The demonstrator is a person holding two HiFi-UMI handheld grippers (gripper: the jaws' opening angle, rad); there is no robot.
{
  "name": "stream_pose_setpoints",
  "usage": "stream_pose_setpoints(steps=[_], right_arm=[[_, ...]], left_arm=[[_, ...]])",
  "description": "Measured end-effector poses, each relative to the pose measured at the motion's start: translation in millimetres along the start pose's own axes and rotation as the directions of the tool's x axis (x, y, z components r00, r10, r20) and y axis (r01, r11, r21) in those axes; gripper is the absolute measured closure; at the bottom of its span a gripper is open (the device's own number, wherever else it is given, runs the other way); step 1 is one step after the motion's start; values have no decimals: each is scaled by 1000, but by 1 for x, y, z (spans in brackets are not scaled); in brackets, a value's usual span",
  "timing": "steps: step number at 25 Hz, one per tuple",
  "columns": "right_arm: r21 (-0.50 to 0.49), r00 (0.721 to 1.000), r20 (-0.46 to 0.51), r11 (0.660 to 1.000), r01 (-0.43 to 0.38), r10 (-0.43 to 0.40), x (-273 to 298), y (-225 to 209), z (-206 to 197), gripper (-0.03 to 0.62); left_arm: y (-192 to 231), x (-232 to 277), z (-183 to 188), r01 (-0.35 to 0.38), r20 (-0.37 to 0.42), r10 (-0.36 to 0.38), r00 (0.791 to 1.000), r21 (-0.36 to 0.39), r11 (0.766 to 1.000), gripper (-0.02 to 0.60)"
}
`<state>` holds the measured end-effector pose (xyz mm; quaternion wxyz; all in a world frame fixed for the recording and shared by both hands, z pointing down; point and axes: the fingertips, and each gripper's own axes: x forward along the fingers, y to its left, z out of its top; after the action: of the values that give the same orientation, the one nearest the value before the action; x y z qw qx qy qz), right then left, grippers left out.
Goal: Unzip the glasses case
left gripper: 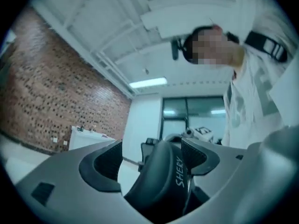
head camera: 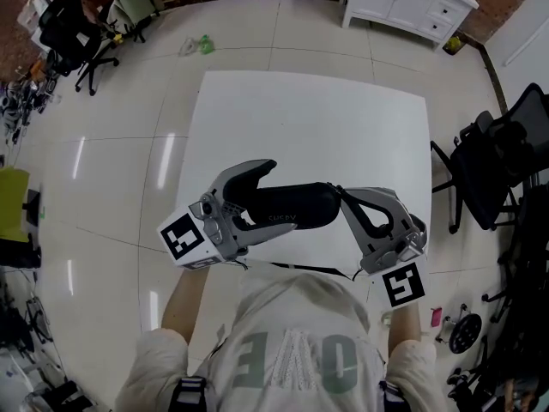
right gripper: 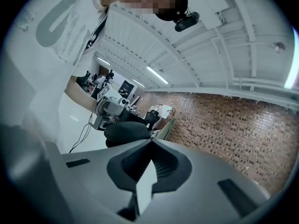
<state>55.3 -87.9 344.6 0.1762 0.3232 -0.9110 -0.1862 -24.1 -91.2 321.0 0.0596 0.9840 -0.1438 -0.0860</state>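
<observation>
A tiled floor surrounds a white table. A white cabinet stands beyond the table's far right corner, and a black office chair stands off its right side. Above the table's near edge, the black glasses case is raised, its long axis running left to right. Your left gripper stands wide around the case's left end, with one pad clear of it. Your right gripper, pressed shut, meets the right end. I cannot identify the pale sliver between its pads. The zip pull likely falls to that right hand.
</observation>
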Motion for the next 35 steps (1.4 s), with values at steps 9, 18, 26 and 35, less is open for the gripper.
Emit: stream_pose_setpoints(steps=[9,18,26,35], right_arm=[[288,980,161,955,62,-112,-1,-12,5,595],[331,966,236,943,25,-108,-3,7,13,595],[242,984,155,963,-122,85,-2,55,4,595],[151,977,-34,967,-205,213,-5,75,-30,595]], left_arm=[[59,-63,-48,-141,180,286,941,-562,815,207],[21,6,-78,270,331,64,941,-853,446,207],[15,18,-60,433,449,10,894,-868,245,207],[19,13,-71,129,179,63,982,-874,468,339]])
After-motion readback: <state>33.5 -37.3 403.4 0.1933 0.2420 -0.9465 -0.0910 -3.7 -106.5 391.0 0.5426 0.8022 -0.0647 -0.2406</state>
